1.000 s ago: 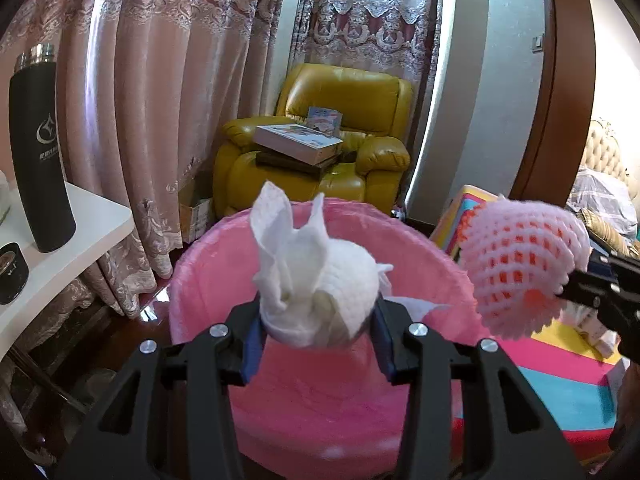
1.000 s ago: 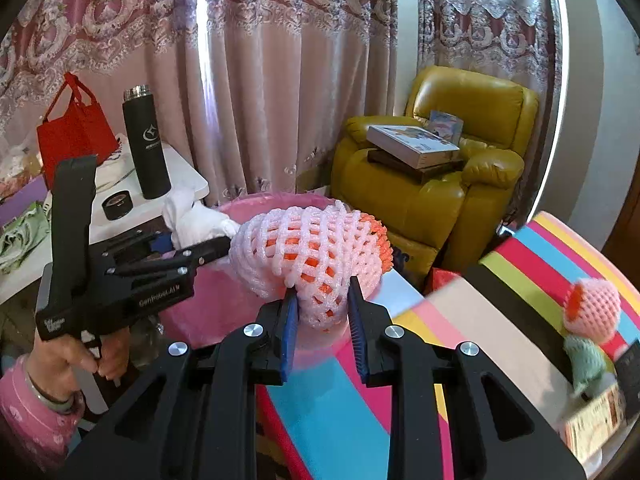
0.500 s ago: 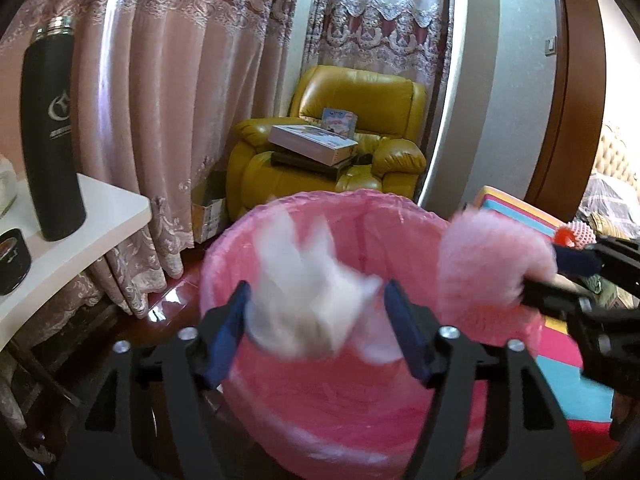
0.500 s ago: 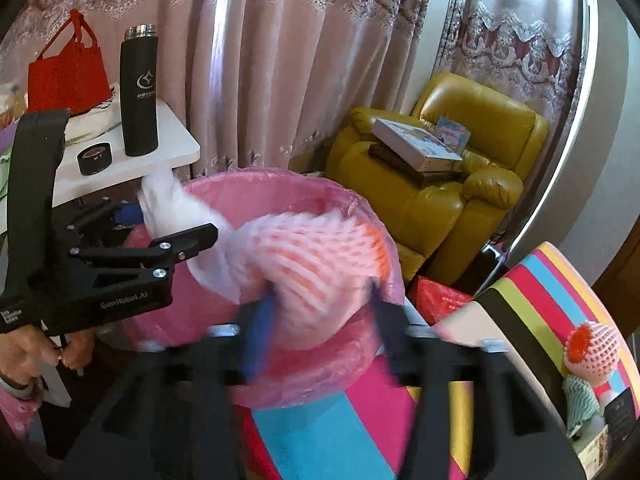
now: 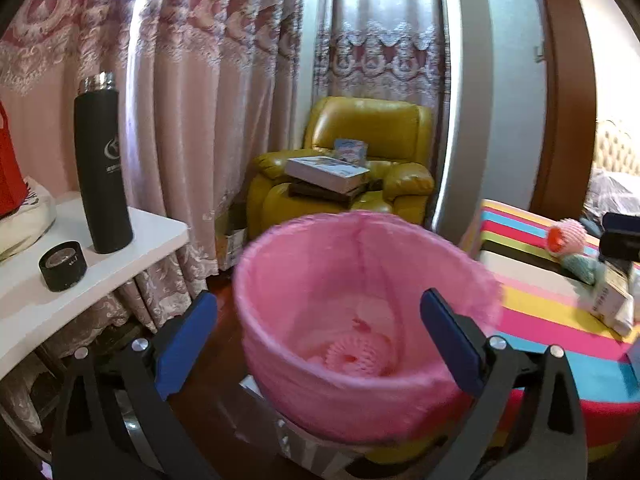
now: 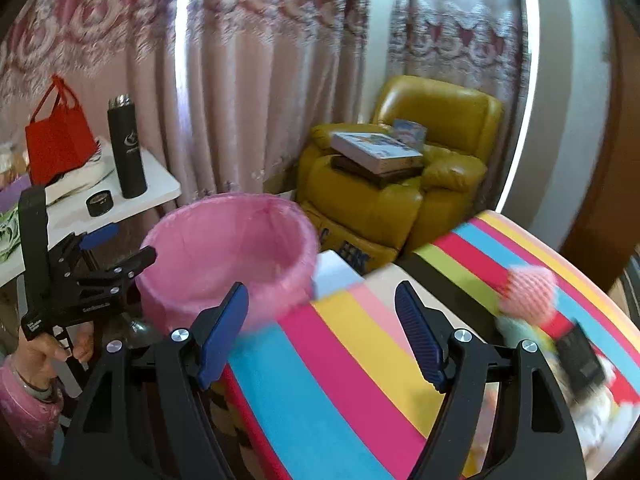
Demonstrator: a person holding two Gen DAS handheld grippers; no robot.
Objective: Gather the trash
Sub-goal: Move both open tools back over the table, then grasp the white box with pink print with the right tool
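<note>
A bin with a pink liner (image 5: 320, 400) stands right in front of my left gripper (image 5: 319, 298), whose jaws are opening wide with nothing between them. At the bottom of the bin lies a pink foam fruit net (image 5: 358, 356), with a pale crumpled tissue (image 5: 376, 312) beside it. My right gripper (image 6: 320, 291) hangs over a striped cover (image 6: 340, 380) just right of the bin (image 6: 180, 304); its jaws are opening too and hold nothing. A second pink foam net (image 6: 528, 296) lies on the cover to the right.
Left of the bin, a white table (image 5: 80, 280) carries a black flask (image 5: 102, 168), a small black round lid (image 5: 63, 266) and a red bag (image 6: 60, 140). A yellow armchair (image 5: 360, 160) with stacked books (image 5: 326, 172) stands behind, against curtains. A box (image 5: 612, 304) rests on the cover.
Both grippers opened and let go: the tissue and the foam net dropped into the bin. Both grippers drew back from it, the right one swinging right over the striped cover.
</note>
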